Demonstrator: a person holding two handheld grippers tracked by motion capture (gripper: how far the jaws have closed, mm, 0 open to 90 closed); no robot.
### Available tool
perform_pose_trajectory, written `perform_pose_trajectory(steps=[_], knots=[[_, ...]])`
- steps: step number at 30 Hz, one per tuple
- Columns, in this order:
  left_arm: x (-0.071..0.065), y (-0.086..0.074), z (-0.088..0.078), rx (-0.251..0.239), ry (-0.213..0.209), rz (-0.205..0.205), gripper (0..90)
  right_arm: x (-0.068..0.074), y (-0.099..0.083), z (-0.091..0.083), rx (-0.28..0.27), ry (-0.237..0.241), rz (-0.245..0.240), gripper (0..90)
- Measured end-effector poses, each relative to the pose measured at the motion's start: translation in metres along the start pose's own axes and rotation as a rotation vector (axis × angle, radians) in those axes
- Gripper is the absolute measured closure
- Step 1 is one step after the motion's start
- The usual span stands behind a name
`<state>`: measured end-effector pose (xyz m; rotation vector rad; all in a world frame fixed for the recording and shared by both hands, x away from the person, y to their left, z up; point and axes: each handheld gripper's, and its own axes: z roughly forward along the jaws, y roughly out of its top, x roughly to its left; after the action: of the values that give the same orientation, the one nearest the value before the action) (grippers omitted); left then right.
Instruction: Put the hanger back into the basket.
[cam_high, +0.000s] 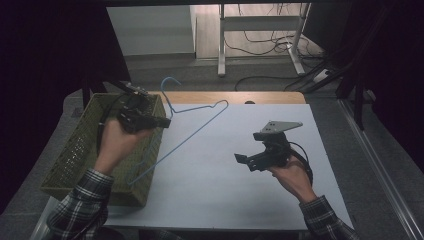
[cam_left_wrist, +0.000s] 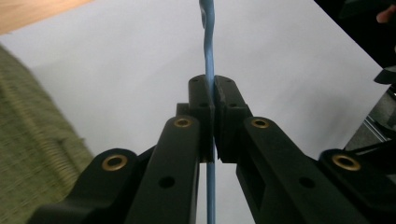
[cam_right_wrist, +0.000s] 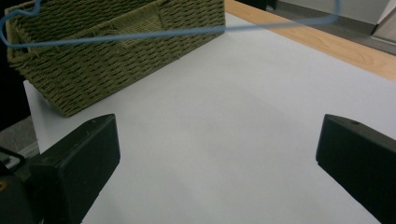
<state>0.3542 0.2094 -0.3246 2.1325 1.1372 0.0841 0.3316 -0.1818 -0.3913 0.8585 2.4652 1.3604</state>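
Black jaws of the left claw (cam_left_wrist: 214, 100) are pressed together on a blue wire hanger (cam_left_wrist: 208, 51); the wire runs straight through the seam between the pads and out past the tips. From the high view, the left claw (cam_high: 162, 122) sits above the near-right rim of the basket, held by the left hand (cam_high: 117, 140), plaid sleeve (cam_high: 80, 205) coming in from the lower left. The hanger (cam_high: 192, 131) is lifted off the table: its hook curls up behind the claw toward the far edge, one shoulder juts right over the white sheet, and the long bottom wire slants down-left across the basket's right wall.

Right claw (cam_high: 243, 161) is held by the right hand (cam_high: 295, 180) over the right half of the table, jaws spread wide with nothing between them, grey three-cornered plate (cam_high: 278, 126) on top. In the right gripper view the right claw (cam_right_wrist: 217, 158) shows two black pads well apart over bare white surface, aimed toward the basket.

Woven olive-green basket (cam_high: 75, 150) stands at the left end of the table, partly overhanging the white sheet's left edge. In the right gripper view the basket (cam_right_wrist: 116, 51) has the blue wire (cam_right_wrist: 187, 31) crossing in front of its upper wall.

White sheet (cam_high: 225, 175) covers most of the table; a wooden strip (cam_high: 240, 97) shows along the far side. Beyond: grey floor, cables (cam_high: 265, 42), white frame legs (cam_high: 221, 45).
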Motion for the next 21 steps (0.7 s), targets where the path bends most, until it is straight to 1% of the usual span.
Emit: perform_pose_trajectory(steps=[1,2,3,4,5,6,8,9,10,11,12,15,16,17,18,19,20,21], knots=[[0.004,-0.001,-0.006,-0.001,0.017,-0.004,87.8,-0.001,-0.008,-0.005,-0.003,-0.010,0.014,0.0],[0.007,-0.003,-0.010,-0.005,0.026,-0.008,87.8,-0.001,-0.010,-0.007,-0.001,-0.015,0.018,0.0],[0.007,-0.003,-0.010,-0.005,0.026,-0.008,87.8,-0.001,-0.014,-0.009,-0.001,-0.020,0.020,0.0],[0.014,-0.005,-0.018,-0.008,0.048,-0.007,87.8,-0.001,-0.018,-0.011,-0.001,-0.025,0.029,0.0],[0.014,-0.005,-0.018,-0.008,0.048,-0.007,87.8,-0.001,-0.018,-0.011,-0.001,-0.025,0.029,0.0],[0.022,-0.009,-0.025,-0.019,0.054,-0.009,87.8,-0.003,-0.025,-0.015,0.002,-0.019,0.055,0.0],[0.029,-0.013,-0.032,-0.029,0.074,-0.017,87.7,-0.004,-0.032,-0.017,-0.009,-0.017,0.075,0.0],[0.033,-0.015,-0.035,-0.032,0.076,-0.020,87.7,-0.005,-0.035,-0.019,-0.011,-0.018,0.081,0.0],[0.037,-0.017,-0.039,-0.032,0.090,-0.023,87.7,-0.006,-0.039,-0.020,-0.014,-0.021,0.086,0.0],[0.037,-0.017,-0.039,-0.032,0.090,-0.023,87.7,-0.007,-0.043,-0.021,-0.014,-0.026,0.093,0.0],[0.045,-0.021,-0.045,-0.034,0.110,-0.028,87.7,-0.007,-0.046,-0.022,-0.009,-0.026,0.097,0.0],[0.058,-0.029,-0.056,-0.039,0.141,-0.030,87.8,-0.010,-0.055,-0.026,0.000,-0.043,0.115,0.0],[0.062,-0.031,-0.058,-0.041,0.142,-0.029,87.8,-0.011,-0.058,-0.028,0.001,-0.052,0.126,0.0],[0.062,-0.031,-0.058,-0.041,0.142,-0.029,87.8,-0.011,-0.058,-0.028,0.001,-0.052,0.126,0.0],[0.071,-0.037,-0.064,-0.048,0.157,-0.036,87.8,-0.014,-0.062,-0.033,-0.005,-0.065,0.142,0.0],[0.071,-0.037,-0.064,-0.048,0.157,-0.036,87.8,-0.014,-0.062,-0.033,-0.005,-0.065,0.142,0.0],[0.081,-0.043,-0.070,-0.051,0.166,-0.044,87.8,-0.017,-0.067,-0.038,-0.009,-0.078,0.158,0.0],[0.081,-0.043,-0.070,-0.051,0.166,-0.044,87.8,-0.018,-0.069,-0.040,-0.011,-0.082,0.163,0.0]])
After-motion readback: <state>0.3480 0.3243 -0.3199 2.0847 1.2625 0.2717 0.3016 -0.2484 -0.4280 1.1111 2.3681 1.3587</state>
